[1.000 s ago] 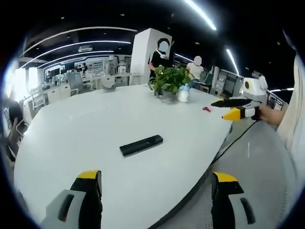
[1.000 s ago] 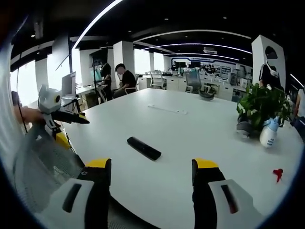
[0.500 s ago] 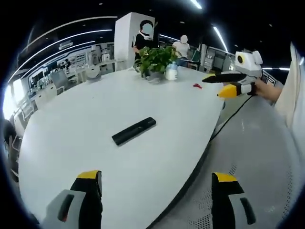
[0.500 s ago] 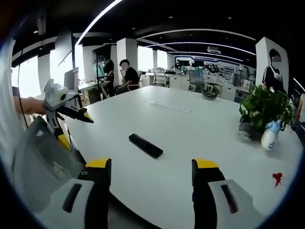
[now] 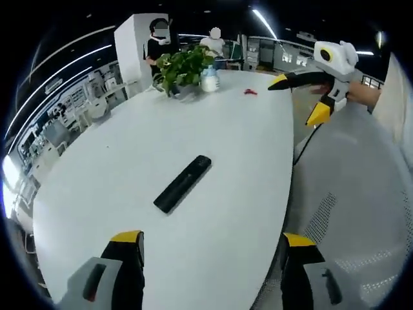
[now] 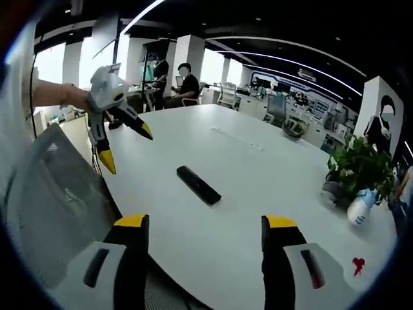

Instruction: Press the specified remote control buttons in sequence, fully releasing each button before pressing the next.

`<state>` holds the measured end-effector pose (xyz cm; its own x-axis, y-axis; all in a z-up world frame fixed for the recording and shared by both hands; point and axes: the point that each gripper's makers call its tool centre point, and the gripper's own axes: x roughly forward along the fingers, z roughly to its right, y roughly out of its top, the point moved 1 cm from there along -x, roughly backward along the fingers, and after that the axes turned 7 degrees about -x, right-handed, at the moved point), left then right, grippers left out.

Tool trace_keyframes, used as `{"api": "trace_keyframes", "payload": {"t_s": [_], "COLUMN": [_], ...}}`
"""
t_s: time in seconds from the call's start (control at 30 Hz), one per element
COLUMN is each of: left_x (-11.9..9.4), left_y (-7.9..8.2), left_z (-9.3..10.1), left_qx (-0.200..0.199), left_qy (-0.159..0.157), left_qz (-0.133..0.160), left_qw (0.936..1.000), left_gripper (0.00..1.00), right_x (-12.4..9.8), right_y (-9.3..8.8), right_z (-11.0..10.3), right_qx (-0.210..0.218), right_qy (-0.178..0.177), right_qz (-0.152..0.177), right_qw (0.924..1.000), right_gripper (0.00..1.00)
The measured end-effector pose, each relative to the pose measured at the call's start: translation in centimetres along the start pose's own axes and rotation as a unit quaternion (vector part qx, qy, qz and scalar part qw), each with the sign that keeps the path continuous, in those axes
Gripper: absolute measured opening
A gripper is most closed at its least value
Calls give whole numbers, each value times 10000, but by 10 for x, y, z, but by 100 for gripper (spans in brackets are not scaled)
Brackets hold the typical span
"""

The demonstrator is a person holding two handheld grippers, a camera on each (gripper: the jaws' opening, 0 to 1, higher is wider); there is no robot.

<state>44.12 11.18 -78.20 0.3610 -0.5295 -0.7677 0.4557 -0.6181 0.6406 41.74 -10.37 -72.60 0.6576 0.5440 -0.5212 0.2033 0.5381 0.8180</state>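
- One white oval table (image 5: pixel 116 168) is seen, with wide bare room around everything on it; its near curved edge runs between the jaws in both views.
- One mesh chair back (image 6: pixel 45 206) stands just off that edge.
- One potted plant (image 5: pixel 181 68), one white spray bottle (image 5: pixel 209 79) beside it, and one small red item (image 5: pixel 250 92) sit at the far end.
- One black remote (image 5: pixel 182 184) lies flat mid-table, well apart from both grippers and untouched.
- Compared with a second ago, both grippers are raised higher: the left gripper (image 6: pixel 122 145) and right gripper (image 5: pixel 293 97) are each held above the edge, jaws spread open and empty.
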Motion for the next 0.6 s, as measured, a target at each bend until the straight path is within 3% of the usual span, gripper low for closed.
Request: {"api": "trace_keyframes", "payload": {"t_s": [0.33,0.6], "left_x": [20,40], "left_y": [11,10], "left_z": [-19,-32], "left_qx": [469,726], "left_qy": [-174,-244], "left_qz": [-331,-674], "left_qw": [9982,9948], "left_gripper": [92,92], "right_x": [-5,-6], "right_y": [4,4], "right_z": [14,18], "right_qx": [363,353], "right_qy": [-234,-376], "right_qz": [232,257], "right_qw": [9988,9983], "right_gripper": [70,70]}}
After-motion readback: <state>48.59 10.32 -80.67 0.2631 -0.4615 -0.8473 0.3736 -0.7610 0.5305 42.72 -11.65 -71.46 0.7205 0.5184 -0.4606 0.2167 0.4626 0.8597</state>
